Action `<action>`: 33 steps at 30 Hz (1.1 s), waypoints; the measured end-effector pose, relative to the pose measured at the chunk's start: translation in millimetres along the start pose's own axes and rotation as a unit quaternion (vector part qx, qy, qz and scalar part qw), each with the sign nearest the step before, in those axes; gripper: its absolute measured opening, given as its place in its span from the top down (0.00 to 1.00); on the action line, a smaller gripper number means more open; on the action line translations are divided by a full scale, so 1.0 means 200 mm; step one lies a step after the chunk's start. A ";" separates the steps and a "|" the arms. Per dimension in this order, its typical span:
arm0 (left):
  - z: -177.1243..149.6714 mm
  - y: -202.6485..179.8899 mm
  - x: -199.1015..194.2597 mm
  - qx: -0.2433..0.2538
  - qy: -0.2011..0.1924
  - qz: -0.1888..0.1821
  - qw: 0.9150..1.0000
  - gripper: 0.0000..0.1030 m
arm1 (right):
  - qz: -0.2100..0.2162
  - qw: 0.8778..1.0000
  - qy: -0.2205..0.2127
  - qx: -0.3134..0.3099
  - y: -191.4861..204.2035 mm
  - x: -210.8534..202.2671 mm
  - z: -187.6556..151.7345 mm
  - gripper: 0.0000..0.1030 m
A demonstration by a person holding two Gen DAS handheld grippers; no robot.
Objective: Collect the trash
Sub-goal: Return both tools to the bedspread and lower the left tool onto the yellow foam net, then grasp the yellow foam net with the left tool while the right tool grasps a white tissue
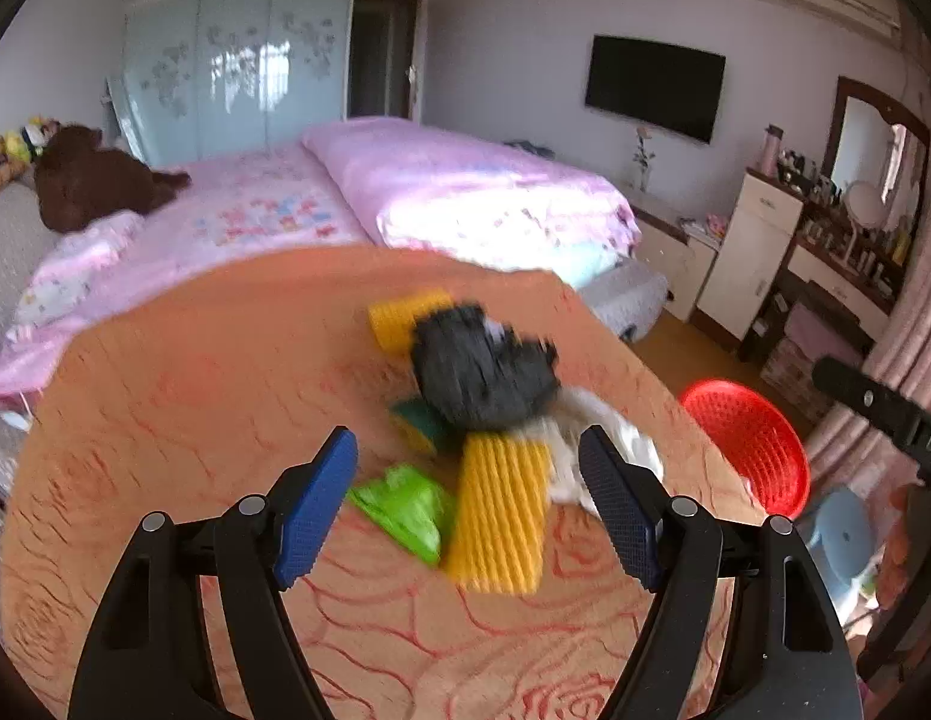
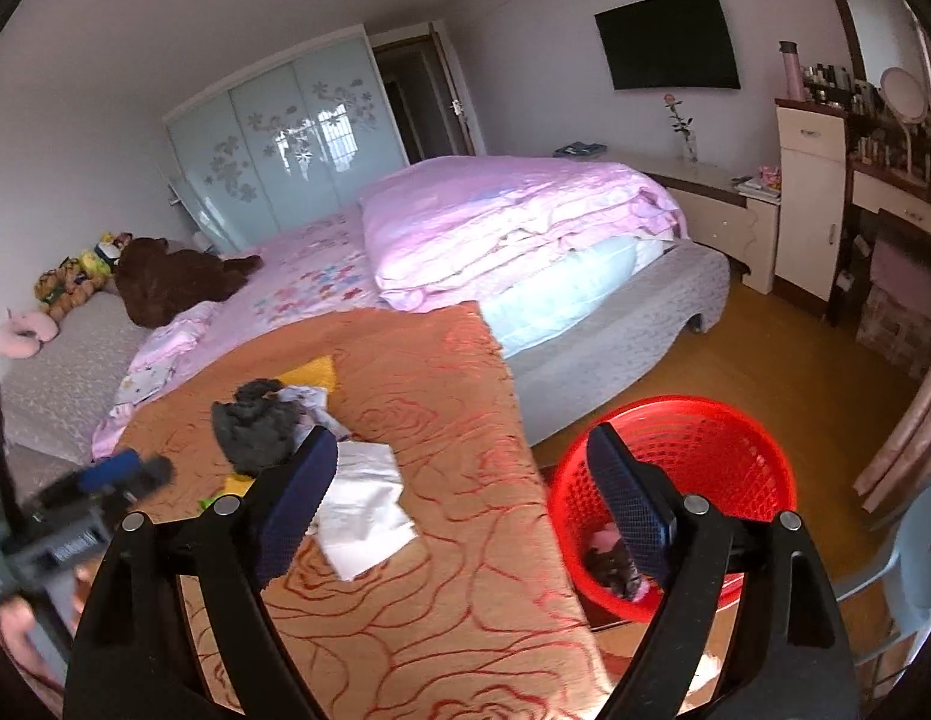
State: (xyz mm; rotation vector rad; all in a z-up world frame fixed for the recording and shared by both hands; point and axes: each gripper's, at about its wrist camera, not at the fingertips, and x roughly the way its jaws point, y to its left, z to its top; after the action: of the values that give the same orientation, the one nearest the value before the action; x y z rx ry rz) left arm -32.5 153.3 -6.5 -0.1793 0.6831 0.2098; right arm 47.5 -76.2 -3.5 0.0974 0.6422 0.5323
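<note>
We are holding the left claw (image 1: 468, 504) wide apart over the table (image 1: 195, 396), clamping nothing; a yellow foam sleeve (image 1: 501, 516) and green scrap (image 1: 405, 510) are lying between its fingers, beside a dark rag (image 1: 480, 372). Our right claw (image 2: 459, 498) is also gaping empty, hanging between the white tissue (image 2: 363, 504) and the red basket (image 2: 705, 438), where some trash (image 2: 612, 564) is sitting.

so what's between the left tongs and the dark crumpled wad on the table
In the left wrist view, a yellow foam net sleeve and a green scrap lie between the open left tongs and the dark wad.
</note>
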 end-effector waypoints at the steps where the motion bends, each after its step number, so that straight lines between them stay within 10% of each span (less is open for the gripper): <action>1: -0.02 0.00 0.01 0.002 0.005 -0.004 1.000 0.29 | 0.001 1.000 0.000 -0.004 0.01 0.00 -0.01 0.20; 22: -0.18 0.00 0.17 0.018 0.044 -0.007 0.999 0.84 | -0.001 1.000 0.029 -0.009 -0.01 0.09 -0.09 0.20; 33: -0.09 0.04 -0.01 -0.006 -0.011 -0.018 1.000 0.86 | 0.013 0.997 0.062 -0.049 0.08 0.20 -0.15 0.20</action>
State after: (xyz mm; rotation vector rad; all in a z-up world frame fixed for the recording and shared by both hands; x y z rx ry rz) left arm -46.5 157.2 -20.4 -0.2014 0.6565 0.1810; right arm 49.0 -44.3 -46.2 -0.0189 0.7349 0.5978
